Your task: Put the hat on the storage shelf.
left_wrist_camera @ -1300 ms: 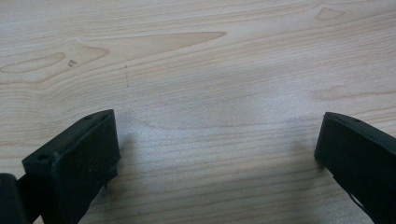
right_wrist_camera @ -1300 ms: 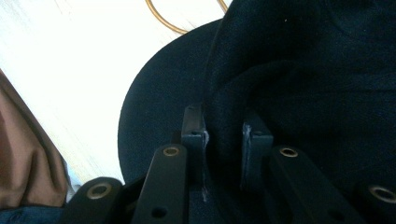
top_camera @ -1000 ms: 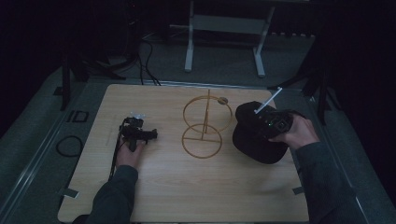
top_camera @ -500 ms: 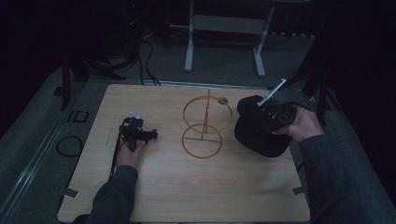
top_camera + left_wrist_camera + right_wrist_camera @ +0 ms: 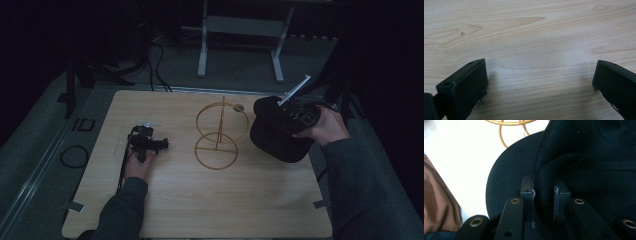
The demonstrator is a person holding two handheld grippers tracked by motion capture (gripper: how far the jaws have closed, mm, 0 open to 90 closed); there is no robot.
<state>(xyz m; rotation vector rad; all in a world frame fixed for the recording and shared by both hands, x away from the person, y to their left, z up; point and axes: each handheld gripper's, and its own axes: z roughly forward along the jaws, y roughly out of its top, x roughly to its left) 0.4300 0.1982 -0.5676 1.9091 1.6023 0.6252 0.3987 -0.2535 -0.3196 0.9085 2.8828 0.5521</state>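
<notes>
Dim room, dark floor beyond a light wooden table [image 5: 200, 200]. Gold wire stand [image 5: 220, 132] upright near table centre: two rings on a post. Left gripper [image 5: 162, 145] rests on the table left of the stand, jaws spread wide over bare wood, gripping nothing. Right gripper [image 5: 544, 192] is at the table's right edge, jaws pinched on a fold of a black hat [image 5: 272, 135]. Hat sits just right of the stand.
</notes>
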